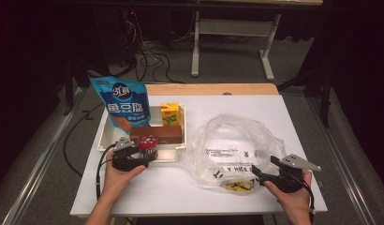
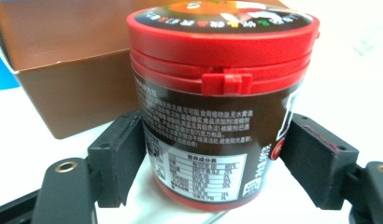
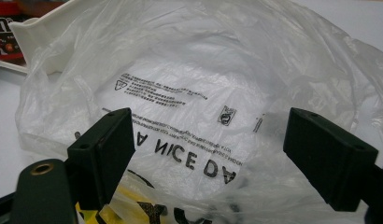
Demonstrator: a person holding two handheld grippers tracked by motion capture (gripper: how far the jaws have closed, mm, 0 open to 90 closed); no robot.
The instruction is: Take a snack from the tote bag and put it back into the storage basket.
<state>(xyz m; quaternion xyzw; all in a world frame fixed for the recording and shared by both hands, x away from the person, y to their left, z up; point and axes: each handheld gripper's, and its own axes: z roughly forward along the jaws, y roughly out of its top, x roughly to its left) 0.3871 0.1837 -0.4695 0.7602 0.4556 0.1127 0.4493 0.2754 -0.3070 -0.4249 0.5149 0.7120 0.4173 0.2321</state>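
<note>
Up top, the high view gives a white table (image 1: 180, 187) with a wooden strip along its far edge, grey floor around it, a tangle of black cables and a pale desk frame in the dark behind. Count it out: one white tray (image 1: 110, 133), and in it one blue snack bag (image 1: 123, 103) standing upright, one yellow drink carton (image 1: 170, 114), one brown box (image 1: 159, 133) and one red-lidded jar (image 1: 147, 145) at the tray's near edge. One clear plastic bag (image 1: 232, 150) lies to the right of the tray, something yellow at its near end. Two hands, two grippers — the left gripper (image 1: 142, 158) sits at the jar, the right gripper (image 1: 261, 174) at the bag's near edge.

Over to the left gripper view: the jar (image 2: 213, 116) stands upright between the black jaws, brown box (image 2: 68, 60) just behind it. The left pad looks to touch the label, the right pad stands a sliver clear — jaws wide, no squeeze on it.

Now the right gripper view: jaws spread wide, nothing clamped, the printed plastic bag (image 3: 203, 93) lying beyond them, tray corner (image 3: 40, 32) at upper left.
</note>
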